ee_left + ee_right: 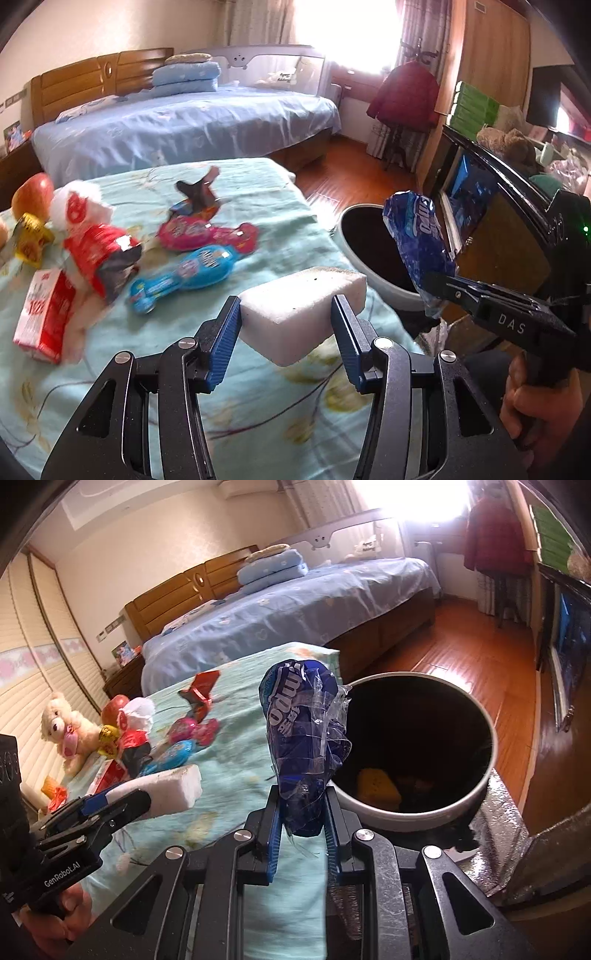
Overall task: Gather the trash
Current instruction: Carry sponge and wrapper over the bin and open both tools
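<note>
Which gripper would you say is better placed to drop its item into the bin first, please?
Right, probably. The right gripper holds the blue wrapper right at the bin rim, while the left gripper with its white foam block is over the table.

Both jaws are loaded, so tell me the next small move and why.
Probably carry the right gripper a little further over the bin and let go: its blue wrapper hangs beside the near rim, not yet over the opening. The left gripper with the sponge follows.
</note>
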Demonstrator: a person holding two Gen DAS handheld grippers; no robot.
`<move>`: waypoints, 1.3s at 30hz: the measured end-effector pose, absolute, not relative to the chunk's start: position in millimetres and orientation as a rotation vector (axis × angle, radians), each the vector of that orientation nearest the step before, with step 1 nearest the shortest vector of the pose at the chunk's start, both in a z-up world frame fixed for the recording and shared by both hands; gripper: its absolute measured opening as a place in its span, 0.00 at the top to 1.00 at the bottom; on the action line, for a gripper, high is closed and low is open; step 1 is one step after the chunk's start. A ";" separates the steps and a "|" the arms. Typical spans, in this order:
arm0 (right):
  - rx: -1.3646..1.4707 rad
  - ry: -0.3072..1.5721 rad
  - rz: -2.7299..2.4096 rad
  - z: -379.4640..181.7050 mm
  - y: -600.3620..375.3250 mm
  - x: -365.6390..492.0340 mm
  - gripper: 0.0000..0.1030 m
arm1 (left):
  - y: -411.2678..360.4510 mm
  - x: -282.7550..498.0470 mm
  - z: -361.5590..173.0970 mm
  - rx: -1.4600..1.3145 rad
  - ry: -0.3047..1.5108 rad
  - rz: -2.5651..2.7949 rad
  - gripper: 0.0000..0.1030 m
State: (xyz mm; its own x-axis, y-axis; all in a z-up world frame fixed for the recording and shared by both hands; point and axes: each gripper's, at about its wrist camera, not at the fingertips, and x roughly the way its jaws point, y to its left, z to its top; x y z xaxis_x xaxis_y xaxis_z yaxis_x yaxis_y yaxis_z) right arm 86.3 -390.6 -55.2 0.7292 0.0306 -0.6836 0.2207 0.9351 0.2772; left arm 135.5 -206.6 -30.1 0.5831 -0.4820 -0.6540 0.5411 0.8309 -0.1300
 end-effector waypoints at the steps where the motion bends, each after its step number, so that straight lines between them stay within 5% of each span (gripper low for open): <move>1: 0.358 0.750 -0.114 -55.6 -394.3 85.0 0.80 | -212.5 136.2 -29.6 0.093 0.737 -0.603 0.52; 39: 0.397 0.828 -0.266 -77.9 -492.2 105.1 0.77 | -342.6 177.3 -31.5 0.197 0.779 -0.677 0.49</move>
State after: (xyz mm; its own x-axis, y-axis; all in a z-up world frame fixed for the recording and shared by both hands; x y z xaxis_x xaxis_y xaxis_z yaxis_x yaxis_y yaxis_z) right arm 105.1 -492.2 -77.9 0.6497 -0.0751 -0.7565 0.3795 0.8943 0.2372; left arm 177.3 -342.6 -31.5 0.5149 -0.4893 -0.7039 0.6288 0.7736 -0.0778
